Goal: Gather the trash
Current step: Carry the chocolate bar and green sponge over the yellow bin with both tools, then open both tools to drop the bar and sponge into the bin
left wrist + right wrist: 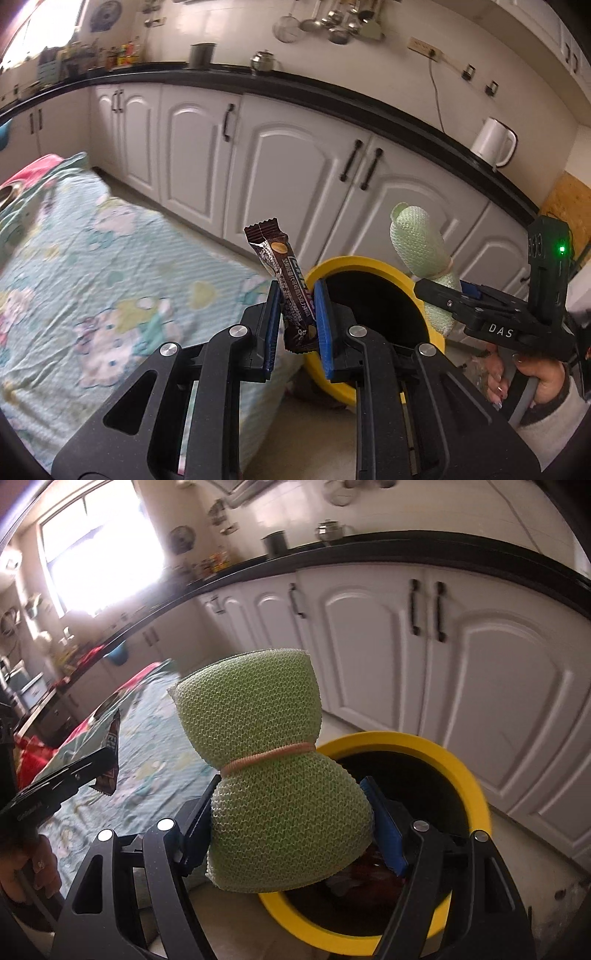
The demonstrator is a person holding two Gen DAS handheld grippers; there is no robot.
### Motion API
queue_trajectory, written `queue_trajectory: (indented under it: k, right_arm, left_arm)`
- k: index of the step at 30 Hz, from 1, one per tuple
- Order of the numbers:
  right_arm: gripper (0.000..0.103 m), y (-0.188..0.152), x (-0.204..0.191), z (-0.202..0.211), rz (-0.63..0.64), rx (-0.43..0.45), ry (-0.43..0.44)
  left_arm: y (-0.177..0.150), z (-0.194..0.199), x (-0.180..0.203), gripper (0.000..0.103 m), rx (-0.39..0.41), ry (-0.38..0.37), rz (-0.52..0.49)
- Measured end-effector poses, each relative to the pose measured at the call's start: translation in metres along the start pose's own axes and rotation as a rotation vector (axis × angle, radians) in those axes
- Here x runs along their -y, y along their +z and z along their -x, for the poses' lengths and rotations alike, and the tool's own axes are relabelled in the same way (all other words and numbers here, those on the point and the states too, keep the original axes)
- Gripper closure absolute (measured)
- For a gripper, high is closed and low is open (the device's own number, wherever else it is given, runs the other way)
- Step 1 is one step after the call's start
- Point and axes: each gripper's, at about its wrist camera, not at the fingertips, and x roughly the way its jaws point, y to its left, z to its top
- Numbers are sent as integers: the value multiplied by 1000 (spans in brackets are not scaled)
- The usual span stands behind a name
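My left gripper [297, 314] is shut on a brown snack bar wrapper [286, 284], held upright beside the near-left rim of a yellow trash bin [369, 263]. My right gripper [291, 805] is shut on a green foam net roll [266, 771] tied with a rubber band, held over the bin's [461, 771] left rim. The roll [421, 243] and the right gripper [461, 295] also show in the left wrist view, at the bin's far-right rim. The left gripper [99, 760] with its wrapper [110, 746] shows at the left of the right wrist view. Some trash lies inside the bin.
A table with a flowered light-blue cloth [92, 266] stands left of the bin. White kitchen cabinets [280, 170] under a black countertop [332, 92] run behind. A white kettle [493, 142] stands on the counter at right. The floor around the bin is pale tile.
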Motion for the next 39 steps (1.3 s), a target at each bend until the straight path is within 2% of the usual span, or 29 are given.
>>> queue_trajectory:
  k: [9,15,22,33,39]
  right_arm:
    - [31,-16,28,12,1,29,-128]
    - [31,-29,42,13,-9,18,-178]
    - [30,-45,60,8,-41,-22,-214]
    - [29,-63,60,-7,12,-90,-282]
    - [27,-68,55,-16,36,-115,-278]
  left_arm:
    - [7,-40,41,90,-32,-46,-65]
    - [15,-62,62,90,-52,-67,-101]
    - [17,-84,81,90,-83,-82,-127]
    - [20,-113,91,89,-135,-83,-136]
    - [25,-119,94,89,-139,-96,-119]
